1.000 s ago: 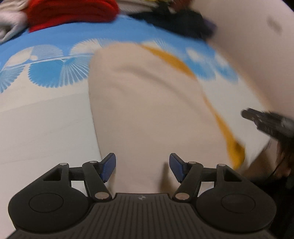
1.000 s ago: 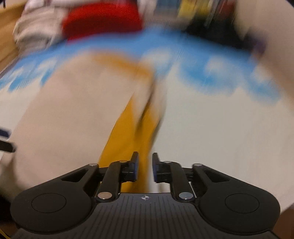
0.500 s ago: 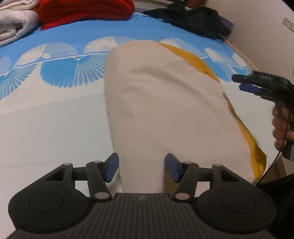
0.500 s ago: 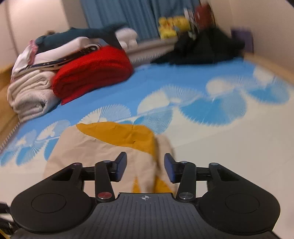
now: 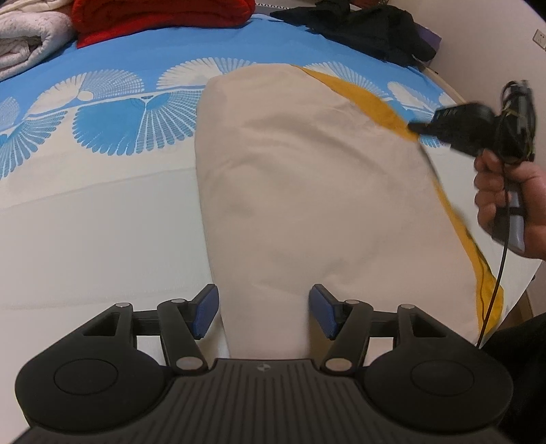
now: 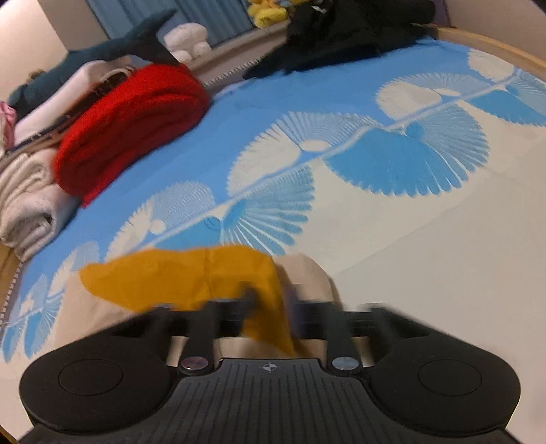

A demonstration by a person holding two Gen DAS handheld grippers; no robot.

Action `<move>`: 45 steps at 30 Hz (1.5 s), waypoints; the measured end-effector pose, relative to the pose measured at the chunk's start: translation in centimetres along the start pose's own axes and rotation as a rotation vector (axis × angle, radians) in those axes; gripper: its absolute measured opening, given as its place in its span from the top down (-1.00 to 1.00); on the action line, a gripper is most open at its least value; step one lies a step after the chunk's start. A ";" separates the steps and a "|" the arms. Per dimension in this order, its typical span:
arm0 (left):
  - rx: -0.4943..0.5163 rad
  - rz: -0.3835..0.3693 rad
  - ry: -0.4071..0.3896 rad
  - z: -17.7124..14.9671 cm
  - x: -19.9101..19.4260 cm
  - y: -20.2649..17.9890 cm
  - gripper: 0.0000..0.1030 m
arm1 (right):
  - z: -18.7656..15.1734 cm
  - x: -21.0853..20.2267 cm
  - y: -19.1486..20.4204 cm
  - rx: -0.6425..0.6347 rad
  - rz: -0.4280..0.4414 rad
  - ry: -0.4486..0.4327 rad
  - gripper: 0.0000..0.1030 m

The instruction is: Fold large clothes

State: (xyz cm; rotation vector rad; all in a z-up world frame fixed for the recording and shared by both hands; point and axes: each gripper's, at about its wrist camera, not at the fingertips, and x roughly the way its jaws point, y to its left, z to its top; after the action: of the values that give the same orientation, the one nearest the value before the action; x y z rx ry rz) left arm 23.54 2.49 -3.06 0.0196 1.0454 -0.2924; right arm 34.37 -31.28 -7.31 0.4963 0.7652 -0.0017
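Observation:
A large beige garment (image 5: 307, 191) with a mustard-yellow panel (image 5: 368, 99) along its right edge lies folded lengthwise on the bed. My left gripper (image 5: 262, 314) is open, its blue pads on either side of the garment's near end, holding nothing. My right gripper (image 5: 419, 128) hovers over the garment's right edge, held by a hand (image 5: 505, 194). In the right wrist view the right gripper (image 6: 269, 307) is blurred but open above the yellow panel (image 6: 191, 276), empty.
The bed has a blue-and-white fan-pattern sheet (image 5: 112, 119). A folded red blanket (image 6: 129, 123) and pale folded towels (image 6: 27, 194) sit at the far left. A dark clothes pile (image 5: 368, 27) lies at the far right by the wall.
My right gripper has opened, let go of the garment's yellow edge and lifted away to the right. The garment now lies flat. The left gripper has stayed open at the near end.

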 end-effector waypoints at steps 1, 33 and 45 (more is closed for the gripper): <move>-0.002 -0.002 -0.001 0.0 0.0 0.0 -0.29 | 0.2 -0.5 0.1 -0.002 0.009 -0.041 1.00; 0.089 -0.052 0.067 -1.4 0.0 -0.9 -0.39 | -1.1 -0.2 -1.6 0.038 -0.088 0.044 0.83; 0.114 -0.110 0.095 -2.9 -0.6 -0.5 -0.39 | -3.6 -8.1 0.9 -0.180 0.231 0.141 0.67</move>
State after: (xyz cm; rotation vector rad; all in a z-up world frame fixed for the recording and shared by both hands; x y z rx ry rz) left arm 20.71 2.64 -3.90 0.0791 1.1247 -0.4541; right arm 26.26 -30.37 -3.83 0.4135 0.8336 0.3175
